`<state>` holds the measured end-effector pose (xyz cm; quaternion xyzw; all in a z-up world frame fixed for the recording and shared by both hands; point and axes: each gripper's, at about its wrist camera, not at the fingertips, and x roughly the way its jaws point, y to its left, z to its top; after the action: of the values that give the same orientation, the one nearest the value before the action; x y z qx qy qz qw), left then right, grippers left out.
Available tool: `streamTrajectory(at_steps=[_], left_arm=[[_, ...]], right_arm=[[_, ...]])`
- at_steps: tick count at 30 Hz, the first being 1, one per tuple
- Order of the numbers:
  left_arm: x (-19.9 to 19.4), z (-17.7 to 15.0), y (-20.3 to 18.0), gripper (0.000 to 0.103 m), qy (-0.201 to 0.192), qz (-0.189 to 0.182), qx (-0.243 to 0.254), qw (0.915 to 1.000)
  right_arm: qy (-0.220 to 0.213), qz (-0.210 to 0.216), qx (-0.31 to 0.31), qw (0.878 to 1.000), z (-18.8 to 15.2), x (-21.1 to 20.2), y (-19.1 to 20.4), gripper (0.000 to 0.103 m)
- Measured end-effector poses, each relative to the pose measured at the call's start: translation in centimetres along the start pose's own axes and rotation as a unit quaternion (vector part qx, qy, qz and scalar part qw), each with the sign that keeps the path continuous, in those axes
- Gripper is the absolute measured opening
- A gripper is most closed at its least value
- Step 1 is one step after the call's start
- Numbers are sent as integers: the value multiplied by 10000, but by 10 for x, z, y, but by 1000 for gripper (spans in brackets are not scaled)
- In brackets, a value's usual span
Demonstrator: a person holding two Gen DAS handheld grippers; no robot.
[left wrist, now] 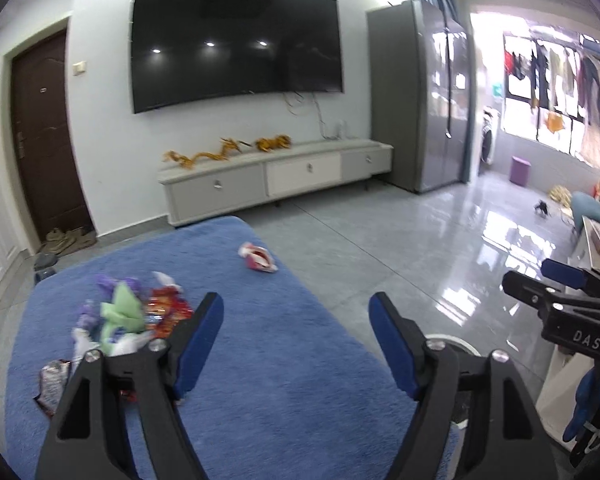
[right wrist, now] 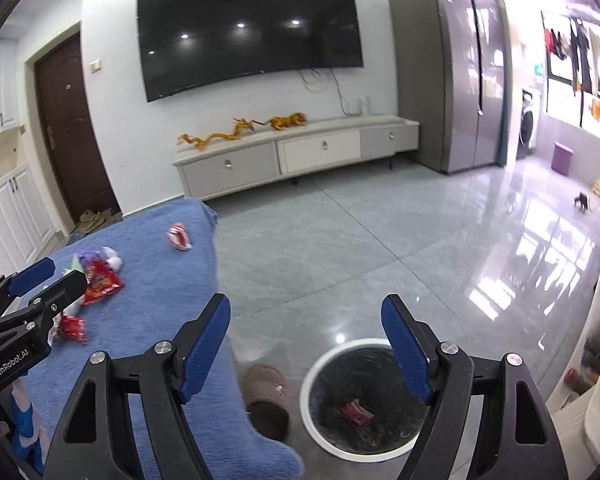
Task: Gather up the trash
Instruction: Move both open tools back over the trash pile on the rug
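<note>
My left gripper (left wrist: 296, 320) is spread wide, its two blue-padded fingers (left wrist: 206, 336) well apart with nothing between them. My right gripper (right wrist: 306, 324) is spread just as wide, fingers (right wrist: 404, 344) also holding nothing. From the left wrist view, the right gripper (left wrist: 548, 284) shows side-on at the right edge, level and pointing left. From the right wrist view, the left gripper (right wrist: 40, 280) shows at the left edge, angled up and to the right.

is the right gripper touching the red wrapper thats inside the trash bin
Apart. The right wrist view shows the right gripper open and empty above the white-rimmed, black-lined trash bin; the red wrapper lies at its bottom.
</note>
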<state>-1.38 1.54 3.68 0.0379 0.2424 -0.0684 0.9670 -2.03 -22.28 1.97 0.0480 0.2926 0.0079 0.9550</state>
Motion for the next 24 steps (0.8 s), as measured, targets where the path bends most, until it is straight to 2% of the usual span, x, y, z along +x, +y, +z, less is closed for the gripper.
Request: streamTrajectory(at_steps=[2, 6, 8, 11, 16, 24], left_arm=[[-10, 0, 10, 76, -115, 105, -59, 9999], [-24, 0, 33, 76, -261, 221, -231, 9991], [-31, -3, 41, 76, -324, 282, -306, 9986], [-38, -6, 54, 76, -392, 370, -425, 9976], [-44, -12, 69, 76, -353, 497, -529, 9967], [-45, -26, 102, 76, -274, 609, -690, 9954]], right_arm=[[-82, 0, -93, 9999, 3, -9, 13, 82], [-188, -5, -217, 9996, 6, -23, 32, 94], [-264, -6, -275, 9993, 8, -29, 39, 95], [-389, -1, -363, 9986, 10, -39, 52, 101], [-612, 85, -465, 9970, 17, -53, 66, 103], [-833, 528, -451, 9941, 26, -54, 87, 103]])
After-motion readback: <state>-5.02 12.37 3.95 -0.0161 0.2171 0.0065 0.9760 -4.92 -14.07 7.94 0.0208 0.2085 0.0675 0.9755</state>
